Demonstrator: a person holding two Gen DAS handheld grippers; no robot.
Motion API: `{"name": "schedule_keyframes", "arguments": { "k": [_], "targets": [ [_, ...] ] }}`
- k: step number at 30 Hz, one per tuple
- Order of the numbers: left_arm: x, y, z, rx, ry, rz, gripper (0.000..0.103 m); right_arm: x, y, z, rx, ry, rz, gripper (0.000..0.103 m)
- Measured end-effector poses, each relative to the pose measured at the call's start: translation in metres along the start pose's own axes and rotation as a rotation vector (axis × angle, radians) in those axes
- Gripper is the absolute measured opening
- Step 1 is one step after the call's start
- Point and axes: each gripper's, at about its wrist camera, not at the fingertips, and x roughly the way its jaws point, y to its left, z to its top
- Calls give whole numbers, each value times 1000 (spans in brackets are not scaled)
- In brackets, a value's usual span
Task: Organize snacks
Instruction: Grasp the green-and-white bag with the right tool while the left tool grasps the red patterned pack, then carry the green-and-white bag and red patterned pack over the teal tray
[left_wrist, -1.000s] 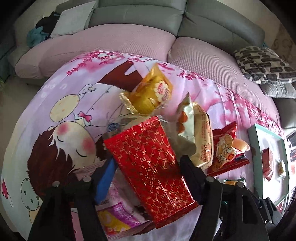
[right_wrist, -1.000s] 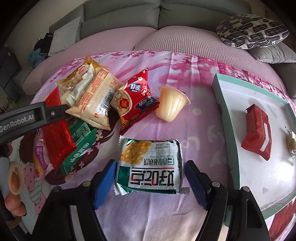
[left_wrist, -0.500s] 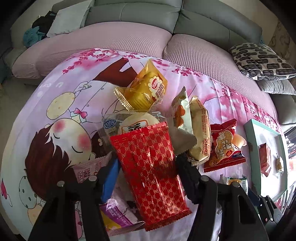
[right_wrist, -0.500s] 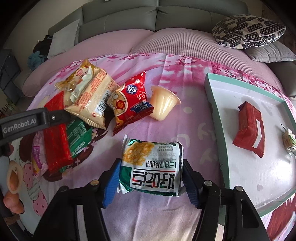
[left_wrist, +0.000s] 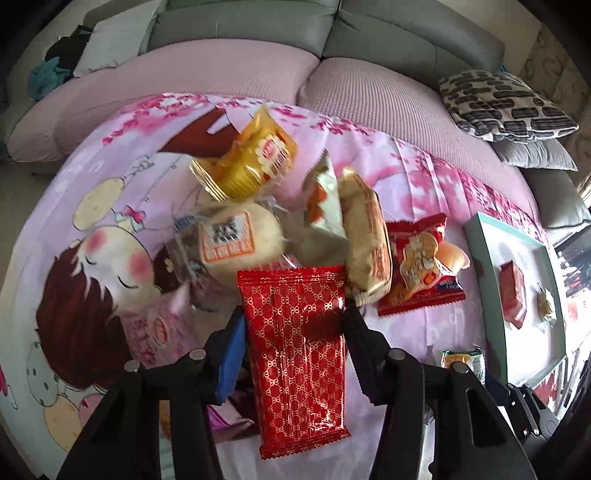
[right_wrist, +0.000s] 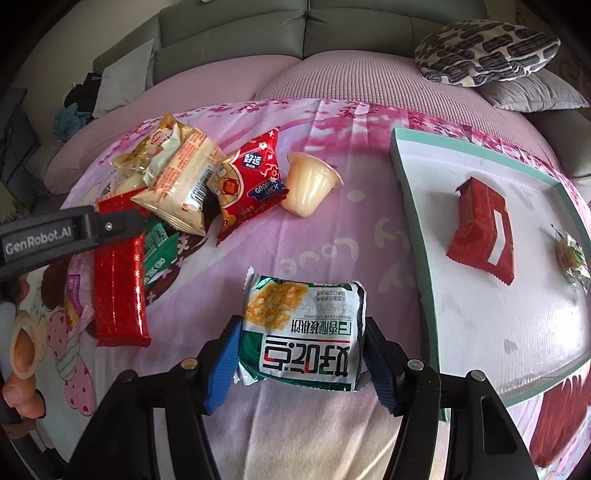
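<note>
Snacks lie scattered on a pink cartoon-print cloth (right_wrist: 317, 236) spread over a grey sofa (right_wrist: 258, 33). At far left of the right wrist view, fingers (right_wrist: 18, 391) of the person's hand wrap the left tool's handle, and its black arm runs across toward the snack pile. Left gripper (left_wrist: 293, 325) is pitched steeply down, jaws closing on a long red gold-patterned packet (left_wrist: 295, 347); both pads sit against its long sides near the upper end, packet lengthwise between the fingers, lower end sticking out toward the camera. Whether it is lifted off the cloth cannot be told. Under and beside it: a pink wrapper (left_wrist: 159, 328), a green packet (right_wrist: 157, 251), a clear-wrapped round bun (left_wrist: 236, 240). Behind that, a gold-orange packet (left_wrist: 255, 158) stands tilted, then a beige snack bag (left_wrist: 365, 236) leaning on the pile, a red Good Luck pouch (right_wrist: 247, 181), and a jelly cup (right_wrist: 308, 188) lying on its side just right of the pouch. Right gripper (right_wrist: 301, 354), also angled steeply down, is clamped across a white-and-green packet (right_wrist: 303, 332): blue pads (right_wrist: 221, 365) press its left and right edges, print upside down to the camera. That packet sits at mid-cloth, apart from the pile, near the tray. Farthest right, a teal-rimmed white tray (right_wrist: 410, 236) holds a red folded packet (right_wrist: 480, 229) and a small wrapped candy (right_wrist: 570, 254) near its right edge.
</note>
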Motion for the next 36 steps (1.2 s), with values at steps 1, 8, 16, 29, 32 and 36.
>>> {"name": "schedule_keyframes", "arguments": {
  "k": [1,8,16,29,32,36],
  "targets": [
    [1,-1,-1,0,6,-5,52,-1,-1,-2,6,2,1,65],
    [4,-11,-11,39,30,21,52,-7,-10,-14,31,22,3,65],
    [8,-22,-18,74,56,77,68,-10,-15,-24,54,42,20,65],
    [17,-39,-25,174,65,268,56,-9,-19,-21,59,38,34,65],
    [13,-33,-23,145,60,245,54,-10,-18,-22,55,38,32,65],
    [9,-27,-20,118,54,214,53,-10,-18,-22,57,39,38,65]
  ]
}}
